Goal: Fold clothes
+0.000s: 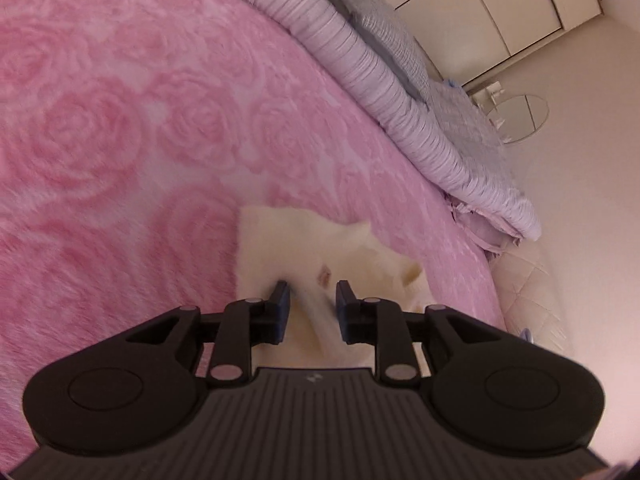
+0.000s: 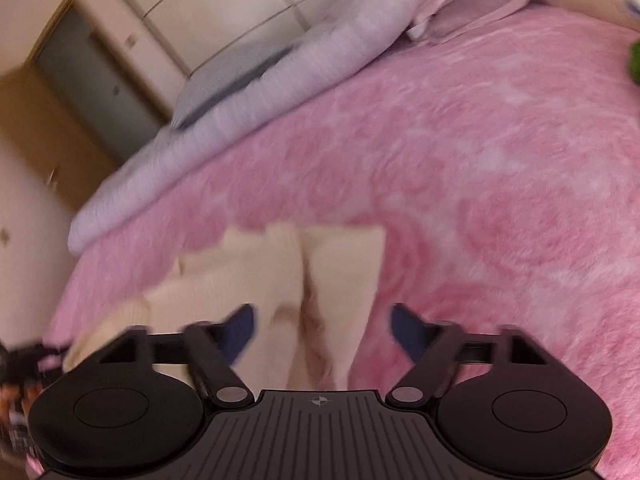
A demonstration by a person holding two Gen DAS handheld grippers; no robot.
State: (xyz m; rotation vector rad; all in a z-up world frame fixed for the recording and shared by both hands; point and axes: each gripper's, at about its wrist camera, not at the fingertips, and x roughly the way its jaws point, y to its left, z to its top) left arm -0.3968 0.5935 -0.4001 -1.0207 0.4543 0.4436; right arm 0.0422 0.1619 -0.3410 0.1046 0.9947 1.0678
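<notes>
Cream fabric, a folded garment (image 1: 288,248), lies on a bed covered by a pink blanket (image 1: 120,120) with a raised rose pattern. In the left wrist view the garment sits at the near right part of the blanket, close to the bed's edge, with a small pinkish mark near its middle. The left hand-held gripper (image 1: 310,304) hangs just above it with its jaws partly open, a moderate gap between the blue-padded fingertips (image 1: 282,300); cloth shows through the gap, but nothing appears pinched, and whether the pads touch the fabric cannot be told through the blur.

From the right wrist view the same cream garment (image 2: 260,280) shows as a flat folded shape with a crease running down it and a brownish shadowed fold toward the near side. The right hand-held gripper (image 2: 324,328) is spread wide, its left fingertip over the garment and its right fingertip over bare pink blanket (image 2: 480,200), holding nothing.

Along the far side of the bed lies a pale lilac ribbed quilt (image 1: 380,92), with a grey pillow (image 1: 372,16) on it. Beyond stand cream wardrobe doors (image 1: 500,8). A green object (image 2: 634,62) peeks in at the far right edge of the right view, too cropped to name.
</notes>
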